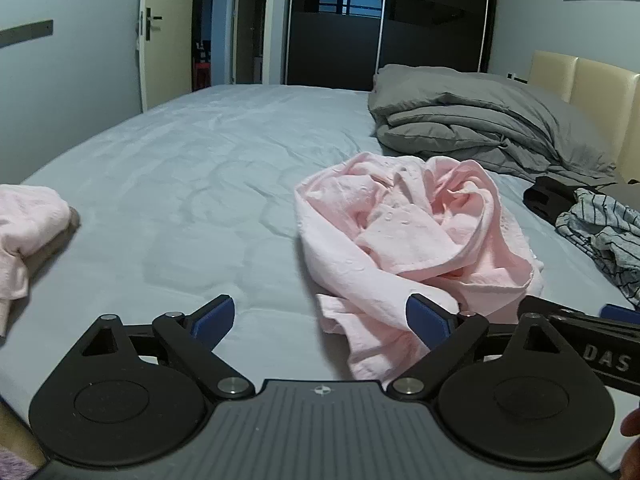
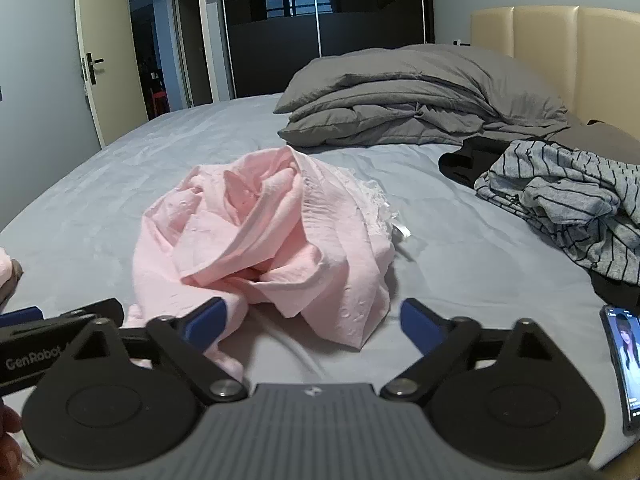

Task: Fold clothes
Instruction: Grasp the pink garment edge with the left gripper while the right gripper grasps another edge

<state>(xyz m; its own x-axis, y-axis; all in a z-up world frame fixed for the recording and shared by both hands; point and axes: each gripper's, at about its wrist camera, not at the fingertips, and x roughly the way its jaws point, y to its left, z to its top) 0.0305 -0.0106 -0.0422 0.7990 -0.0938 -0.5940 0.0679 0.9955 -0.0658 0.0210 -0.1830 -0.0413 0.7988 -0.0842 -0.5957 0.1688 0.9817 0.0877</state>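
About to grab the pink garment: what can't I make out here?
- Pink garment: bunched, so type and edges are hidden in both views.
- Pink item: cut off by left wrist view's left edge.
- Black clothing: mostly under the striped garment.

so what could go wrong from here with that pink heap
1. The pink garment is bunched in overlapping layers, so an open gripper may pinch several at once and lift a tangle.
2. A phone lies near the right gripper; dragged cloth could sweep it off the bed.
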